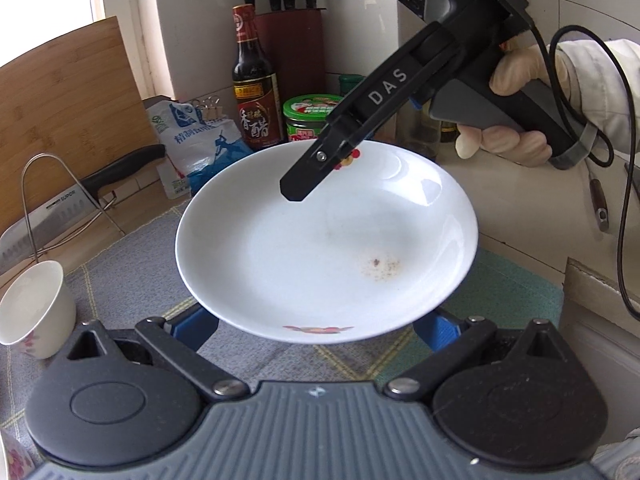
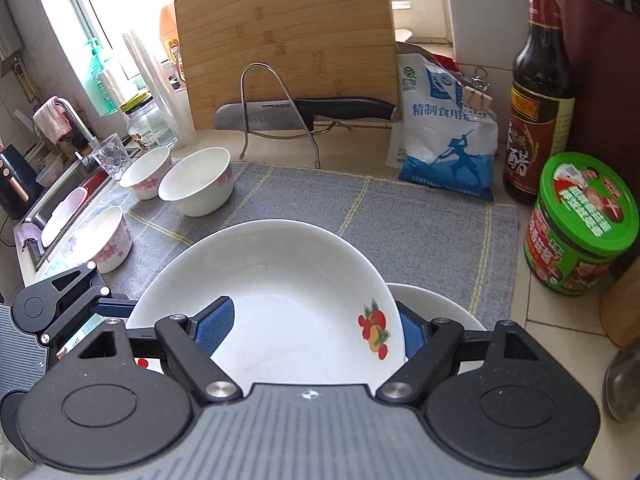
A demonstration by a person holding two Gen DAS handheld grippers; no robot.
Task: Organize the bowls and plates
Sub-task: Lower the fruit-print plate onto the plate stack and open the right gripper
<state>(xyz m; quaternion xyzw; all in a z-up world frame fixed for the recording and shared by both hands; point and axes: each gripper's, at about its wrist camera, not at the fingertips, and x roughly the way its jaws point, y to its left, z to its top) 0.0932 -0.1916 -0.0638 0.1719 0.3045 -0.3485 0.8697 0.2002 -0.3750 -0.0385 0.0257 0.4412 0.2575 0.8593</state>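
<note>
A white plate point(image 1: 320, 248) point(image 2: 288, 288) with fruit prints hangs tilted above the grey mat point(image 2: 400, 232). My right gripper point(image 1: 296, 192) point(image 2: 314, 326) is shut on its rim beside one print, one pad inside the dish and the other behind it. My left gripper point(image 1: 318, 328) stands open under the opposite rim, jaws wide, fingertips hidden by the plate; one of its fingers point(image 2: 114, 306) shows at the left. Three flowered white bowls point(image 2: 196, 184) point(image 2: 148, 172) point(image 2: 106, 240) stand at the mat's left. Another white dish point(image 2: 436, 308) peeks out below the plate.
A knife on a wire rack point(image 2: 304, 108) and a bamboo board point(image 2: 288, 40) stand behind the mat. A salt bag point(image 2: 448, 140), vinegar bottle point(image 2: 540, 120) and green tub point(image 2: 580, 224) line the right. A glass point(image 2: 112, 156) and a sink point(image 2: 60, 200) are at the left.
</note>
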